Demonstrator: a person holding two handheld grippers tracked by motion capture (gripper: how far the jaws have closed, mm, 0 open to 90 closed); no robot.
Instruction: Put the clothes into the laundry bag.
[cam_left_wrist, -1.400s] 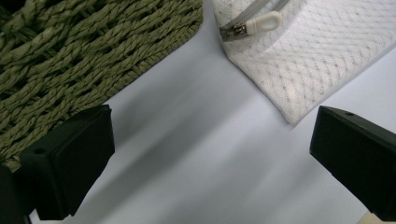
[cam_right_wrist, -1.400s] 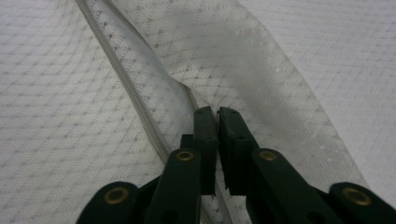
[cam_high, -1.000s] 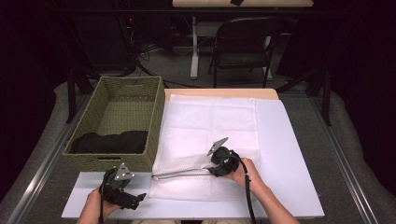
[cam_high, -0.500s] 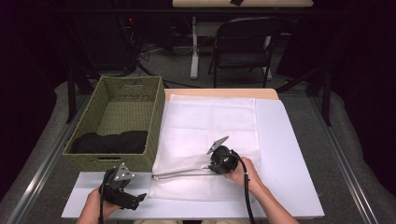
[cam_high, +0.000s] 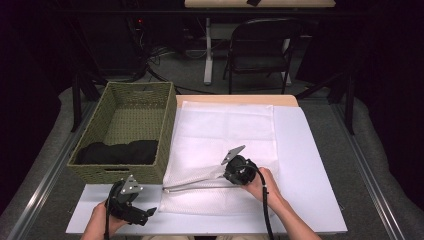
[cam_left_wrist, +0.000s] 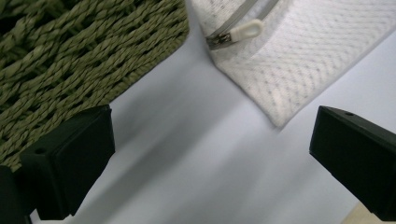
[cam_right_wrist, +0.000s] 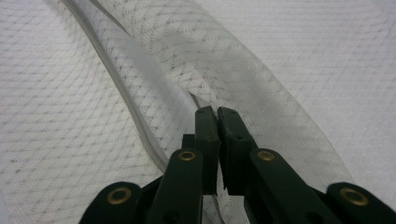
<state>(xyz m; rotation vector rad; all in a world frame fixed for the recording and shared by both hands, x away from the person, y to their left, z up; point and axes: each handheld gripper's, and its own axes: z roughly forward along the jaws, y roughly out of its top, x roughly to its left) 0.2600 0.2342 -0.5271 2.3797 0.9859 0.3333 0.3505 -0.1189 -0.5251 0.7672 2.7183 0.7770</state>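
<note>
Pinching a raised fold of the white mesh bag (cam_high: 225, 145) beside its zipper, our right claw (cam_right_wrist: 217, 114) has just been closing and now sits clenched on the fabric; the pinched layer itself is hidden between the pads. The bag lies flat on the worktop (cam_high: 310, 165), right of the wicker basket (cam_high: 125, 130), its near-left corner and zipper pull (cam_left_wrist: 245, 30) before our left claw (cam_high: 145, 212), which rests released and holds nothing. Something dark (cam_high: 117, 152) lies in the basket's near end, too shadowed to identify.
</note>
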